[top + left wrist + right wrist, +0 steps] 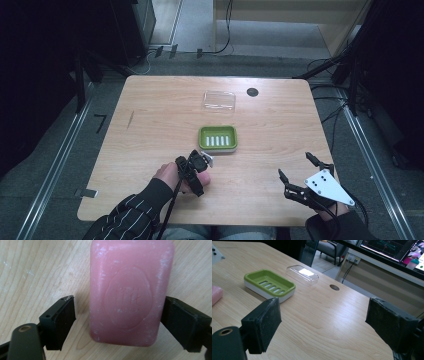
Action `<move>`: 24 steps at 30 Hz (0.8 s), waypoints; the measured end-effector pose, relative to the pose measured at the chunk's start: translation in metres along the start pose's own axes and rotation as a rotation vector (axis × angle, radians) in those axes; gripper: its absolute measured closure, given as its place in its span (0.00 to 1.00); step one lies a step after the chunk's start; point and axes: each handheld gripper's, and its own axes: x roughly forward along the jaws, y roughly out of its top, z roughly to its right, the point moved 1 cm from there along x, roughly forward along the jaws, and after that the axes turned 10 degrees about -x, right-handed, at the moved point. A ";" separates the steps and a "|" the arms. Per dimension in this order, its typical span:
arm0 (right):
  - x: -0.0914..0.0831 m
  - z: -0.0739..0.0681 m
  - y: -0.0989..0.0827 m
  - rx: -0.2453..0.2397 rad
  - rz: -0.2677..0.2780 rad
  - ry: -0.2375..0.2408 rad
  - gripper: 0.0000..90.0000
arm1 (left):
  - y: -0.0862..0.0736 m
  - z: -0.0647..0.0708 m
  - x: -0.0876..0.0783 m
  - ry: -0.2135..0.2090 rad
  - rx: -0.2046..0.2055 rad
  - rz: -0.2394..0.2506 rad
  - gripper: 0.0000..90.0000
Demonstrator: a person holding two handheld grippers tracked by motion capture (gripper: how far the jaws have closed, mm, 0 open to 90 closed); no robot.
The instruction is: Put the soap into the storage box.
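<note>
A pink bar of soap (130, 295) lies flat on the wooden table (160, 115), and its end shows at the left edge of the right gripper view (215, 295). My left gripper (120, 301) points down over it near the table's front middle (196, 167), one jaw on each long side. The right-hand pad (180, 322) is at the soap's edge, while a gap separates the left-hand pad (62, 320) from it. A green soap dish (218, 138) with a slotted floor stands just beyond. My right gripper (295, 165) hovers open and empty at the front right.
A clear plastic lid (219, 100) lies behind the dish, toward the far edge. A dark round hole (252, 92) sits in the tabletop to its right. Cables run on the floor past the table. A person's striped sleeve (135, 212) comes in at the bottom left.
</note>
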 end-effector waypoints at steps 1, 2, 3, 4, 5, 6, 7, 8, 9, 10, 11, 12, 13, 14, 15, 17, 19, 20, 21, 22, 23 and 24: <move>0.000 0.000 0.000 0.000 0.001 -0.001 0.14 | 0.000 0.000 0.000 -0.003 0.002 -0.003 0.20; 0.000 0.000 0.000 0.001 0.000 -0.001 0.14 | 0.000 0.000 0.000 -0.001 0.003 0.000 0.20; 0.000 0.000 0.000 0.001 0.000 -0.001 0.14 | 0.000 0.000 0.000 -0.003 0.001 -0.001 0.20; 0.000 0.000 0.000 0.000 0.000 0.000 0.14 | 0.000 0.000 0.000 -0.004 0.002 0.000 0.21; 0.000 0.000 0.000 -0.001 0.000 0.000 0.14 | 0.000 0.000 0.000 -0.010 0.003 0.003 0.21; 0.000 0.000 0.000 -0.002 0.000 0.000 0.14 | 0.000 0.000 0.000 -0.017 0.005 0.003 0.23; 0.000 0.000 0.000 -0.002 0.000 0.001 0.14 | -0.001 0.000 -0.001 -0.020 0.007 0.004 0.24; 0.000 0.000 0.000 -0.002 0.000 0.000 0.14 | -0.001 0.000 -0.001 -0.028 0.005 0.011 0.25; 0.000 0.000 0.000 -0.001 0.000 0.000 0.14 | -0.001 0.000 -0.001 -0.039 0.003 0.016 0.28; 0.000 0.000 0.000 -0.001 0.000 0.000 0.14 | -0.001 0.000 -0.002 -0.042 0.003 0.019 0.32; 0.000 0.000 0.000 -0.002 -0.001 0.000 0.14 | -0.001 0.000 -0.002 -0.044 0.007 0.020 0.34; 0.000 0.000 0.000 -0.003 0.000 0.001 0.14 | -0.001 0.001 -0.003 -0.047 0.008 0.022 0.36; 0.000 0.000 0.000 -0.003 0.000 0.001 0.14 | -0.001 0.001 -0.003 -0.047 0.008 0.022 0.38; 0.000 0.000 0.000 -0.001 0.000 -0.001 0.14 | -0.001 0.000 -0.004 -0.042 0.015 0.020 0.40; 0.000 0.000 0.000 -0.001 0.000 -0.001 0.14 | -0.001 0.000 -0.004 -0.043 0.013 0.027 0.41; 0.000 0.000 0.000 -0.002 -0.001 0.001 0.14 | -0.002 0.000 -0.004 -0.045 0.016 0.029 0.42; 0.000 0.000 0.000 -0.003 0.000 0.001 0.14 | -0.002 0.000 -0.004 -0.046 0.017 0.028 0.42; 0.000 0.000 0.000 -0.002 -0.001 0.000 0.14 | -0.002 0.000 -0.004 -0.047 0.018 0.028 0.42; 0.000 0.000 0.000 -0.001 0.000 0.000 0.14 | -0.002 0.000 -0.004 -0.048 0.018 0.029 0.42; 0.000 0.000 0.000 -0.001 0.000 0.000 0.14 | -0.002 0.000 -0.004 -0.048 0.019 0.029 0.42; 0.000 0.000 0.000 -0.002 0.000 0.001 0.14 | -0.002 0.000 -0.004 -0.048 0.020 0.031 0.43; 0.000 0.000 0.000 -0.002 -0.001 0.001 0.14 | -0.002 0.000 -0.004 -0.048 0.029 0.027 0.43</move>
